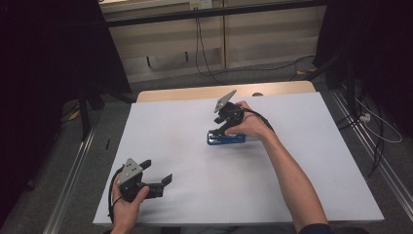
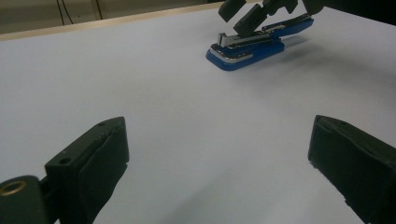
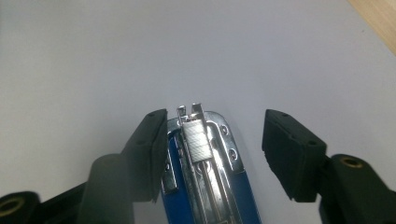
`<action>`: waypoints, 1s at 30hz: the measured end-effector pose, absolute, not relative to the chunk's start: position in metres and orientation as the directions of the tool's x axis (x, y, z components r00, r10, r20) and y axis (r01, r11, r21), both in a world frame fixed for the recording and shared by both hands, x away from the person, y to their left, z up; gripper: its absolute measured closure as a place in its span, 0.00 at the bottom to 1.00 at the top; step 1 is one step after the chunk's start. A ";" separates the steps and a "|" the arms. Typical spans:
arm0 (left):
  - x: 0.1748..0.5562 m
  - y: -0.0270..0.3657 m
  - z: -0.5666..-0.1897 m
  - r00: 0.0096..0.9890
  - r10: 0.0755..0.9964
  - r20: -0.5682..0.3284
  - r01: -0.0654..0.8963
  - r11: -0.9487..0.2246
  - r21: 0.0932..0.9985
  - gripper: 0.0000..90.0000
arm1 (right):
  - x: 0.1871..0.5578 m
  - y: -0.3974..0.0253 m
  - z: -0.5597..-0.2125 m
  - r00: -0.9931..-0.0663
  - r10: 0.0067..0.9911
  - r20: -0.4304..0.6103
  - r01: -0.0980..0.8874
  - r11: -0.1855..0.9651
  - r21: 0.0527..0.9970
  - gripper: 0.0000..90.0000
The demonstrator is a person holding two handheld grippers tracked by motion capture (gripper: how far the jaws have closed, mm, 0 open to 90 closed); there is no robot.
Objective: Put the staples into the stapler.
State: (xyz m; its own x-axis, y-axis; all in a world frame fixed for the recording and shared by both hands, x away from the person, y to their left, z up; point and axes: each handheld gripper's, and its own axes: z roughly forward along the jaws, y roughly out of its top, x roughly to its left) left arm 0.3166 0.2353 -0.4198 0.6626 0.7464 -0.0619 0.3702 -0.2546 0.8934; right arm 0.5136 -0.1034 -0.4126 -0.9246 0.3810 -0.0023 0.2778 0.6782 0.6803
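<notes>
Spread jaws of the right gripper (image 3: pixel 212 154) are straddling the blue stapler (image 3: pixel 210 186); off-centre closing risks twisting it.

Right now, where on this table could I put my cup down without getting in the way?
Free: the left half between the left gripper and the table far edge, and the right side. Crowded: around the blue stapler, under the right gripper.

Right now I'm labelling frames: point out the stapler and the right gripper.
stapler (image 2: pixel 245 55): left gripper view, on its blue base.
right gripper (image 3: pixel 212 154): right gripper view, midway between its fingertips.
</notes>
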 end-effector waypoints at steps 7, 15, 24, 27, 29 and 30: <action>0.317 0.236 -0.420 0.659 0.749 -0.064 0.373 -0.252 0.893 0.06 | 0.511 -0.108 -0.412 -0.897 0.442 0.023 0.331 0.636 0.698 0.27; 0.317 0.236 -0.420 0.659 0.749 -0.064 0.373 -0.253 0.893 0.06 | 0.507 -0.117 -0.408 -0.856 0.517 0.029 0.371 0.573 0.731 0.14; 0.317 0.235 -0.420 0.660 0.749 -0.064 0.374 -0.253 0.892 0.06 | 0.502 -0.131 -0.407 -0.814 0.579 0.057 0.408 0.499 0.765 0.11; 0.317 0.236 -0.420 0.659 0.750 -0.063 0.376 -0.256 0.891 0.06 | 0.500 -0.136 -0.407 -0.792 0.607 0.066 0.424 0.469 0.775 0.11; 0.318 0.236 -0.420 0.659 0.750 -0.061 0.375 -0.257 0.891 0.06 | 0.498 -0.138 -0.406 -0.779 0.623 0.065 0.428 0.454 0.782 0.11; 0.318 0.235 -0.420 0.659 0.750 -0.061 0.375 -0.257 0.891 0.06 | 0.497 -0.139 -0.406 -0.777 0.625 0.073 0.434 0.448 0.782 0.11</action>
State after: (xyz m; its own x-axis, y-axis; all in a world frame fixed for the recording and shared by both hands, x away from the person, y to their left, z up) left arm 0.3175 0.2355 -0.4198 0.6590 0.7497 -0.0610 0.3750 -0.2571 0.8906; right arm 0.4970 -0.1390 -0.4061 -0.7770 0.6252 0.0734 0.4340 0.4476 0.7818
